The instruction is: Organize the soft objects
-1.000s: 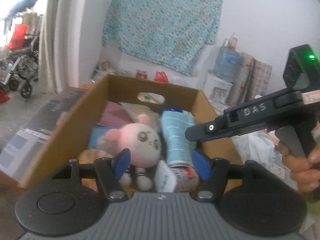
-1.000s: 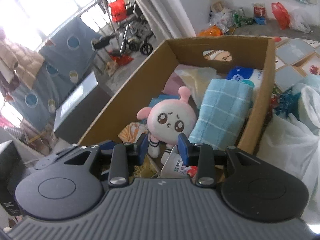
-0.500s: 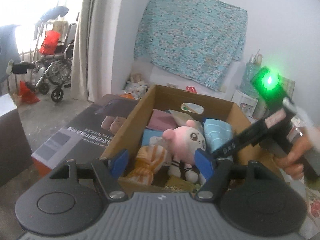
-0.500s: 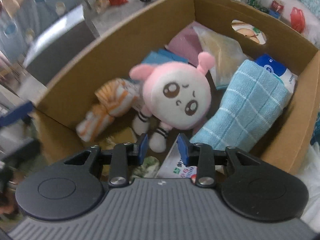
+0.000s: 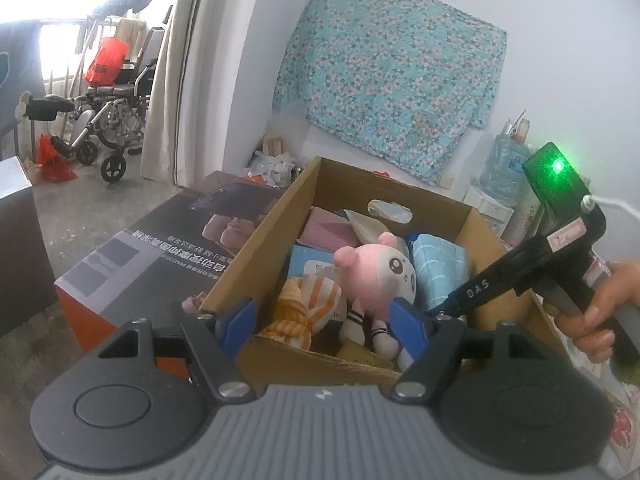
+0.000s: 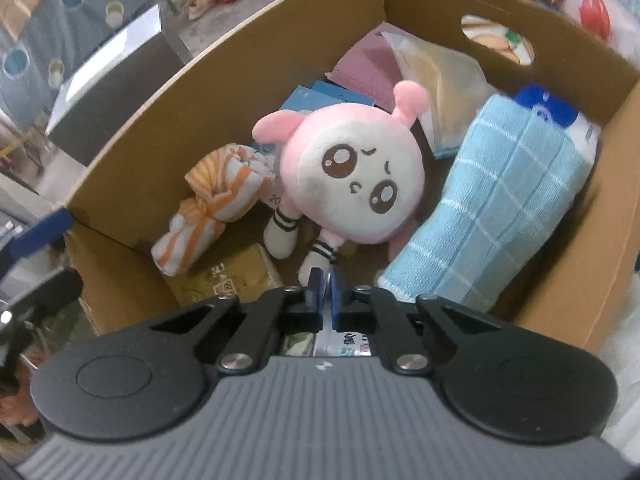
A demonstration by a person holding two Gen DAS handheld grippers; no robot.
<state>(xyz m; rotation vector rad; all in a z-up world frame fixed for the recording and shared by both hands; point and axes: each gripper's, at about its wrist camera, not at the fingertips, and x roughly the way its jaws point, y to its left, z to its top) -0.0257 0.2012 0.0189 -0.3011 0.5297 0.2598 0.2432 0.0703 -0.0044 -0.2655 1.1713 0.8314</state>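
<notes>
Left wrist view only: wheelchair (image 5: 106,120) at upper left, beige curtain (image 5: 176,68) beside it, floral cloth (image 5: 392,68) hung on the wall at upper centre, flat printed carton (image 5: 152,248) left of the cardboard box (image 5: 256,256), water jug (image 5: 506,168) at right edge. Also there: right gripper's black body with green light, reaching down into the box from the right, gripped by a hand (image 5: 604,304) at right edge.

Right wrist view only: looking steeply down into the cardboard box (image 6: 160,120); a yellowish flat packet (image 6: 236,276) on the box floor near bottom centre, a clear plastic bag (image 6: 444,80) toward the far wall, a blue-and-white pack (image 6: 560,114) behind the towel.

Counts inside the box: one pink plush doll (image 6: 352,176) at centre, face up; one rolled light-blue checked towel (image 6: 496,208) to its right, against the right wall; one orange-striped cloth bundle (image 6: 212,204) to its left; one mauve flat piece (image 6: 364,68) at the back. Same plush (image 5: 380,276), towel (image 5: 440,272) and bundle (image 5: 308,304) seen lower centre from the left wrist.

Left gripper (image 5: 324,320): blue pads spread wide, nothing between, held over the near box rim.

Right gripper (image 6: 323,286): pads clenched together, empty, tips just below the plush's foot; contact with it not discernible.
</notes>
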